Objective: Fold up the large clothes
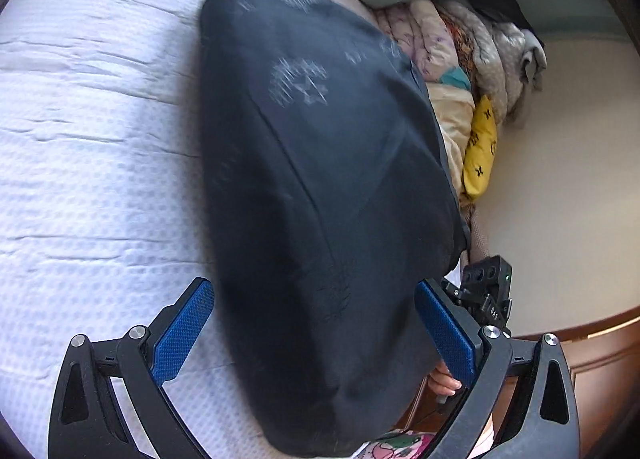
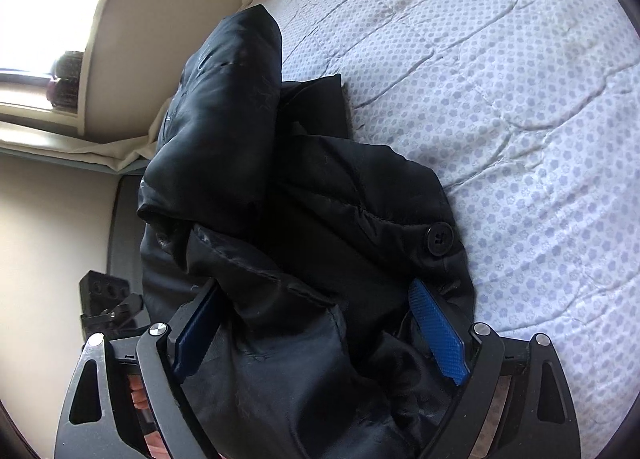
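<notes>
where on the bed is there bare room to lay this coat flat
The bedspread is bare on the side of the dark coat away from the wall, and likewise beyond its button. It is crowded on the wall side, where folded quilts and a yellow cloth are stacked.

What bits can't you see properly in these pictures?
- Left wrist view: the black coat is smeared by motion, so its pale print is unreadable; it also covers the bed beneath.
- Left wrist view: the clothes pile is partly hidden behind the coat.
- Right wrist view: the window is glare-washed; the coat's lower end runs off the bottom edge.
</notes>
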Action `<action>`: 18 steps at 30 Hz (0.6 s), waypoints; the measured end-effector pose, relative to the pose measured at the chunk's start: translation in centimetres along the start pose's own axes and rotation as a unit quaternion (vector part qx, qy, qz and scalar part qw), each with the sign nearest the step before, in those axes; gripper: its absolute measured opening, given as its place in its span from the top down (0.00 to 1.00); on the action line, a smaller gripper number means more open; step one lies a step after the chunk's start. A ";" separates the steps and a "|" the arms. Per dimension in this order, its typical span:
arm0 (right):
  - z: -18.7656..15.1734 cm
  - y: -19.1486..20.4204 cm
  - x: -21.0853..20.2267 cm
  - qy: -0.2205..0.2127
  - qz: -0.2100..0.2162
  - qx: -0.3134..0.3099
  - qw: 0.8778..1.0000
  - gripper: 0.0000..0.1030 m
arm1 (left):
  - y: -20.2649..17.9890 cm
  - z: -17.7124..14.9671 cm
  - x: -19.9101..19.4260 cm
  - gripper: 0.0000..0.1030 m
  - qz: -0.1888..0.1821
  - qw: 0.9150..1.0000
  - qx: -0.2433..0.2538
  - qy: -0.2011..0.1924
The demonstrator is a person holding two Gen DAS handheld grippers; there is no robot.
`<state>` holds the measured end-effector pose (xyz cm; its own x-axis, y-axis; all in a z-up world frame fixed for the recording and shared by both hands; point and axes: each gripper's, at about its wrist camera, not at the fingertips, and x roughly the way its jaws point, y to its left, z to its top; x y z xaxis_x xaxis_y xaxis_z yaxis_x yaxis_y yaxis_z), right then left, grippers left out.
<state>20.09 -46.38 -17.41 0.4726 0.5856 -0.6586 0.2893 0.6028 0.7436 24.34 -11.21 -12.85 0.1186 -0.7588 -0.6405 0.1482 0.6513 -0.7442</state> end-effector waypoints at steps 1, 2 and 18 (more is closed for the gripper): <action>0.0 -0.3 0.0 0.000 0.005 -0.001 1.000 0.12 | -0.1 0.0 0.5 0.01 0.000 1.000 0.002 0.006; -0.1 -0.6 -0.2 0.001 0.009 -0.001 1.000 0.12 | -0.1 0.1 1.0 0.01 0.002 1.000 0.004 0.008; -0.3 -0.1 1.8 0.025 0.051 -0.020 0.998 0.14 | -2.1 -0.3 1.8 0.11 0.000 0.999 0.036 -0.025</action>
<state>20.70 -45.26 -18.71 0.4546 0.6705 -0.5862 0.2078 0.5602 0.8019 23.90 -13.90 -12.52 0.1670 -0.7592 -0.6290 0.2191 0.6506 -0.7271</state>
